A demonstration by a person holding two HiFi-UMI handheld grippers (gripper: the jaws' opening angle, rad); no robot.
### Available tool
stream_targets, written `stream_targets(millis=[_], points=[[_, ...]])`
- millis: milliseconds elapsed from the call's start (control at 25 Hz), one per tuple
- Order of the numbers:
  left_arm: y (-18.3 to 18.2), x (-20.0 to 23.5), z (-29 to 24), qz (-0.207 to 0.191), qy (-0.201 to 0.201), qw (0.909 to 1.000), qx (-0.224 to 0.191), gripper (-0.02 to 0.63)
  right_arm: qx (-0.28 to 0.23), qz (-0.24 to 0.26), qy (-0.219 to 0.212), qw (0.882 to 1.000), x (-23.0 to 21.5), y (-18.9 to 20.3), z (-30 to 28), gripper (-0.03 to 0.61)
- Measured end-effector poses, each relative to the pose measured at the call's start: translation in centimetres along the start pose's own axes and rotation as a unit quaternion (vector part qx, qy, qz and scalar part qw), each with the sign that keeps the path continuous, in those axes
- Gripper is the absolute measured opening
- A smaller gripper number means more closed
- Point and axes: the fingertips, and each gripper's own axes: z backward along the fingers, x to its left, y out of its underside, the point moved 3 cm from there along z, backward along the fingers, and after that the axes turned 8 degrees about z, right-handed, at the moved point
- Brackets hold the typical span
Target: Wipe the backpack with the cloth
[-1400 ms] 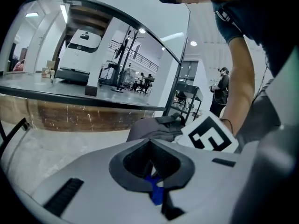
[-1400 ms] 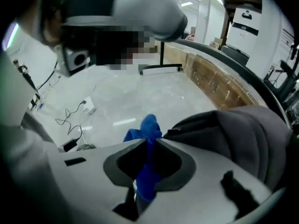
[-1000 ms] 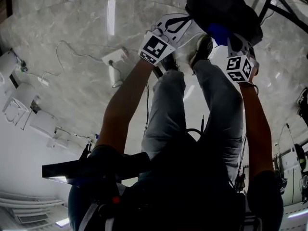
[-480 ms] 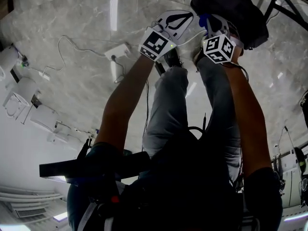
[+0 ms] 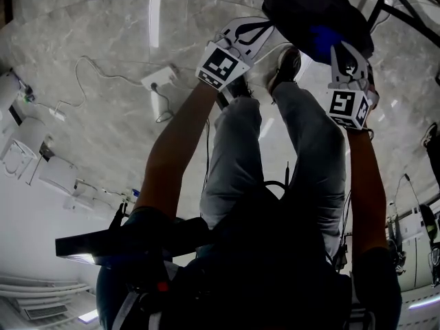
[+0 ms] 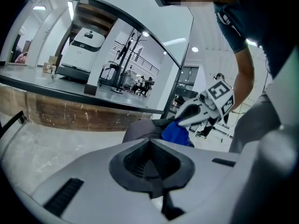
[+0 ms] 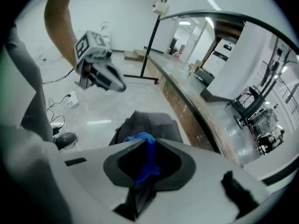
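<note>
"What's my right gripper [image 7: 147, 147] doing?"

"Its jaws are clamped on the blue cloth [image 7: 145, 158], which bunches out past the tips."

"And where's the backpack?"

"I see the dark backpack [image 5: 313, 9] on the marble floor [image 5: 103, 115], just beyond my shoe [image 5: 285, 64]. The cloth is at its upper side, but I can't tell whether it touches."

"And the left?"

"My left gripper [image 6: 150, 143] has its jaws closed together on nothing, just beside the bag."
</note>
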Motion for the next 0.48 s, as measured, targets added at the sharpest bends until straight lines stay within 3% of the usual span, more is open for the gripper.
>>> stream_targets(millis=[120, 240, 360, 480], points=[[-0.4, -0.4, -1.1, -0.007, 0.005, 1.0000, -0.001, -0.008, -0.053, 0.020, 0.004, 0.998, -0.4, -5.0, -3.5, 0.052], [-1.9, -1.4, -1.1, -0.014, 0.013, 0.9998, -0.012, -0.008, -0.066, 0.048, -0.020, 0.996, 1.8, -7.0, -7.7, 0.052], [-4.1, -2.4, 0.1, -0.031, 0.022, 0.9986, -0.037, -0.008, -0.057, 0.043, -0.039, 0.997, 3.4, -6.1, -8.1, 0.051], [-6.1, -2.7, 1.3, -0.048, 0.024, 0.9964, -0.066, -0.008, 0.005, 0.038, -0.077, 0.996, 6.0, -0.4, -6.9, 0.049]])
